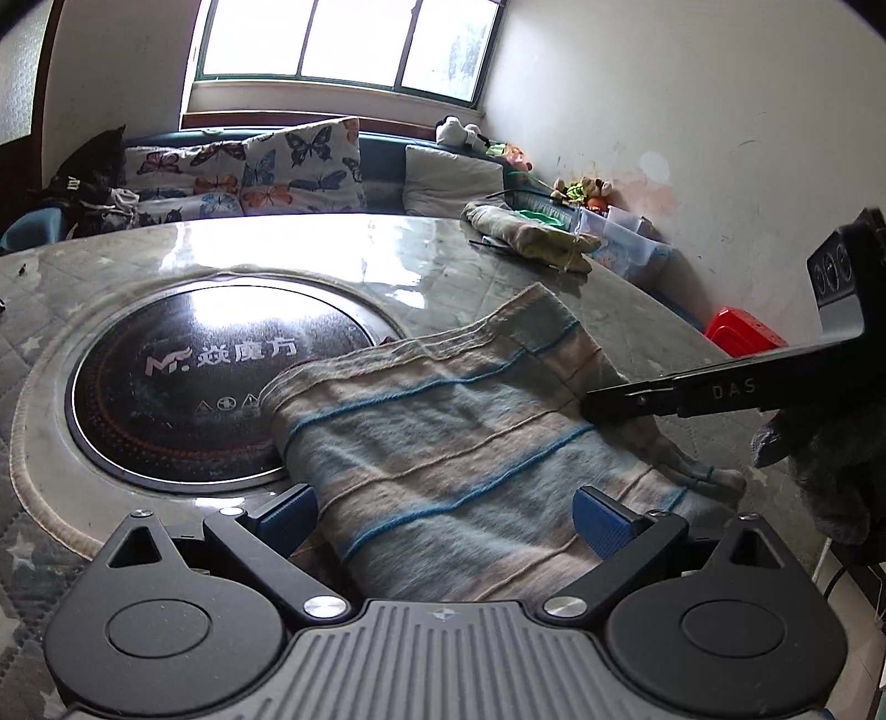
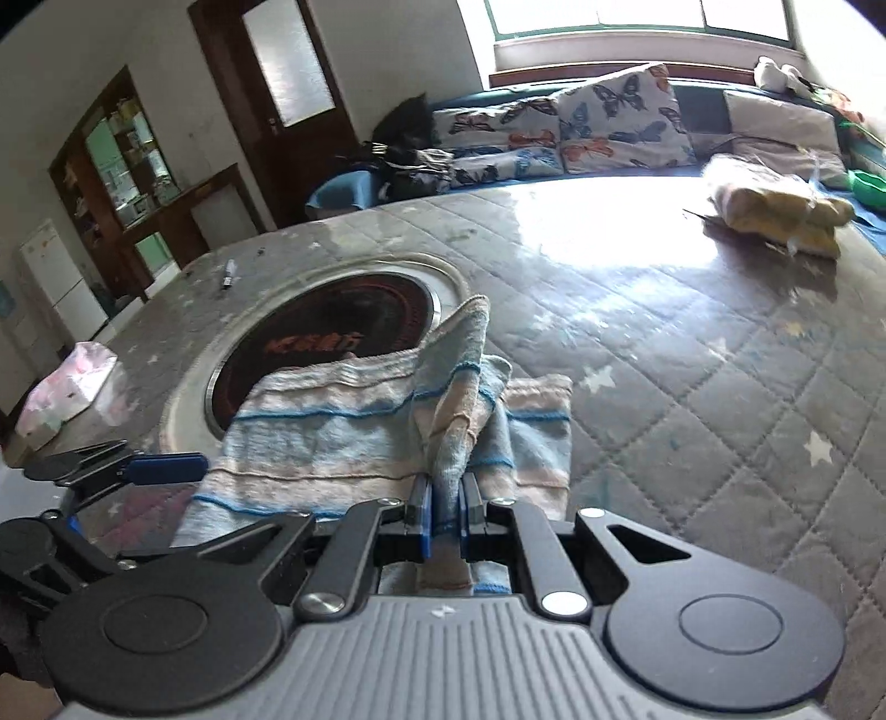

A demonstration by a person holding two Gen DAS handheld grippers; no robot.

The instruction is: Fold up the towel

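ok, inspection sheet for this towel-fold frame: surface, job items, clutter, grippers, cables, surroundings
Surface: quilted star-print table cover with a round induction hob set in it.
Job's things: striped towel lying partly over the hob, one edge bunched and lifted.
Clutter: second folded cloth at the far edge; pen; pink-white packet.
Grippers: left gripper open, straddling the towel; right gripper shut on the towel's edge.
Cables: nothing seen.
Surroundings: butterfly cushions, window, wooden door.
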